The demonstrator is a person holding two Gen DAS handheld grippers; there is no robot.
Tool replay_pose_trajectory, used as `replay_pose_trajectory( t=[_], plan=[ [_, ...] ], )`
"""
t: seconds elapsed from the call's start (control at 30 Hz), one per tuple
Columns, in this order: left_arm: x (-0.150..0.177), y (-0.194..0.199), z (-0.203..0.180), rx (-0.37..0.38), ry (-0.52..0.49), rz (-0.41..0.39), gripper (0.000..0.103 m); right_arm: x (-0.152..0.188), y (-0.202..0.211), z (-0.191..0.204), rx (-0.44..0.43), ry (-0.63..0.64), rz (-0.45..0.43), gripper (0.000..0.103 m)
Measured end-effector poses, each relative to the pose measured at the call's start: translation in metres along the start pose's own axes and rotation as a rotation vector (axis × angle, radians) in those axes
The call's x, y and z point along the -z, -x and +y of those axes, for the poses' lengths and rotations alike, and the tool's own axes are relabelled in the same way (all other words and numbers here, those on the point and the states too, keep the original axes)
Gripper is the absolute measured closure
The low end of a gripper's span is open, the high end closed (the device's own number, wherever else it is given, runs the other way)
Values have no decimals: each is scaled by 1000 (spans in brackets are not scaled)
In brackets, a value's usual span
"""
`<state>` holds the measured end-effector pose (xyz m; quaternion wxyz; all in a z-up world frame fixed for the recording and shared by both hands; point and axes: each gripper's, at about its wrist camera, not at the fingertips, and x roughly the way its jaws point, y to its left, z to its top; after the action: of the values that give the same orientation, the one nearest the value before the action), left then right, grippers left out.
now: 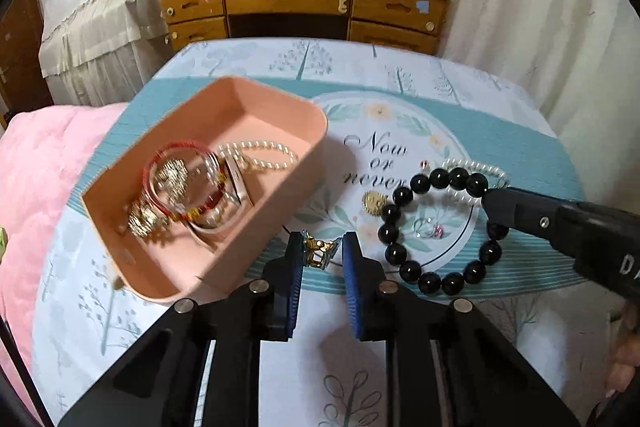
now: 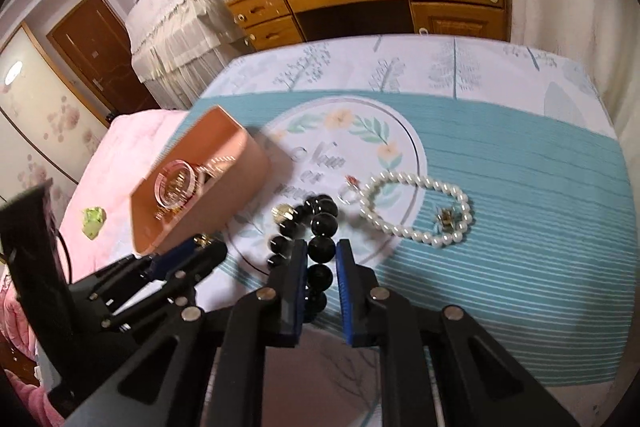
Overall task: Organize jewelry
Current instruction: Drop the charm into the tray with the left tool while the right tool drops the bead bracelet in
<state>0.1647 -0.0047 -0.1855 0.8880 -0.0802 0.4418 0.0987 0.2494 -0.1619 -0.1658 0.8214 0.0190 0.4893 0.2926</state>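
Our left tool (image 1: pixel 322 253) is clenched on a small gold clip (image 1: pixel 318 250) beside the pink tray (image 1: pixel 176 267) of jewelry. Our right tool (image 2: pixel 321 251) grasps the black bead bracelet (image 2: pixel 322 225) over the bed's sheet (image 2: pixel 520 187); a pearl bracelet (image 2: pixel 416 209) lies beyond.

Glossy black bead bracelet (image 1: pixel 436 227); matt, perhaps plastic, pink tray (image 1: pixel 280 107).

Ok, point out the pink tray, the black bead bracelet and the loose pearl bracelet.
pink tray (image 1: pixel 280 99): left wrist view, far rim.
black bead bracelet (image 1: pixel 420 183): left wrist view, a top bead.
pearl bracelet (image 2: pixel 400 229): right wrist view, near strand.
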Motion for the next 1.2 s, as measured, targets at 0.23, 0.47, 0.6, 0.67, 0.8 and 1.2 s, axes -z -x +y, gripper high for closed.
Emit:
replay_pose_trajectory(
  t=[0.23,0.47,0.6,0.67,0.8,1.2],
  plan=[
    [-14,28,18,7,-20,-78,86,-20,26,36,-50,40,-67,89],
    [-22,51,46,-7,6,-160,85,-38,39,63,-97,74,-131,89],
    [-23,49,62,-16,24,-146,85,-49,43,83,-165,114,-192,89],
    [-22,47,71,-16,39,-136,85,-53,42,92,-186,131,-212,89],
    [-21,45,84,-25,48,-123,85,-63,35,110,-200,158,-234,89],
    [-28,27,123,4,119,-41,47,-80,2,130,-155,142,-167,74]
  ],
)
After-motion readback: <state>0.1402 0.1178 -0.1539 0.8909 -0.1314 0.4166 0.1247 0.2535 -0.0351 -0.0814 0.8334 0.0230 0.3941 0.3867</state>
